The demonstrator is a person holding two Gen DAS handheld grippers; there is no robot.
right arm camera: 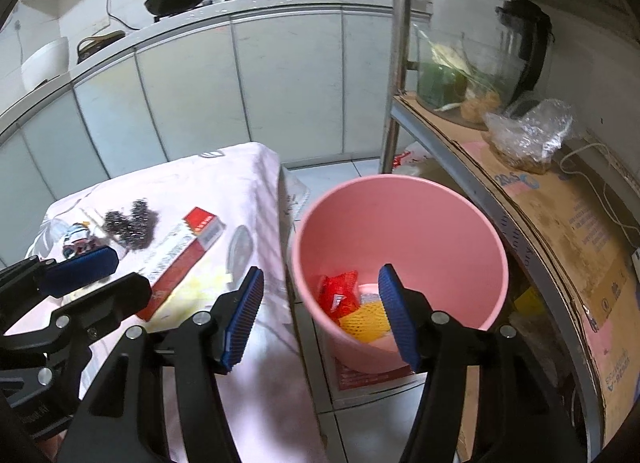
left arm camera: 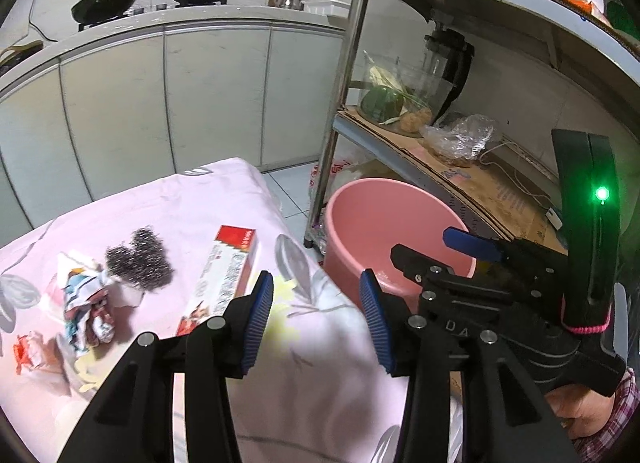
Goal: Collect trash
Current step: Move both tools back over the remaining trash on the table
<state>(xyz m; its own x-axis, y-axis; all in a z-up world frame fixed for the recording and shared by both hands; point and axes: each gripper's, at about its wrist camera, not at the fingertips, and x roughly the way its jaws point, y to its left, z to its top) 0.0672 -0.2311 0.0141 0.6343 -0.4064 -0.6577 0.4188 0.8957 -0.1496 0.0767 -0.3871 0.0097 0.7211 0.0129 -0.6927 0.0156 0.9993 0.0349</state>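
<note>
My left gripper (left arm camera: 318,323) stands open over the right end of the pink-clothed table (left arm camera: 180,203), with nothing between its blue pads. On the cloth lie a long red and white box (left arm camera: 224,275), a steel wool pad (left arm camera: 138,259), a crumpled printed wrapper (left arm camera: 88,307) and a small orange scrap (left arm camera: 28,351). My right gripper (right arm camera: 322,319) is open and empty above the near rim of the pink bucket (right arm camera: 400,223) on the floor. Inside the bucket lie a red wrapper (right arm camera: 338,295) and a yellow foam net (right arm camera: 366,321). The bucket (left arm camera: 372,219) also shows in the left wrist view.
A metal shelf rack (left arm camera: 344,103) stands right behind the bucket, with cardboard (right arm camera: 560,223), a plastic bag (right arm camera: 528,135) and a glass jar (right arm camera: 444,75) on its shelf. White cabinets (left arm camera: 200,95) and a counter with two woks line the back. Tiled floor shows between table and bucket.
</note>
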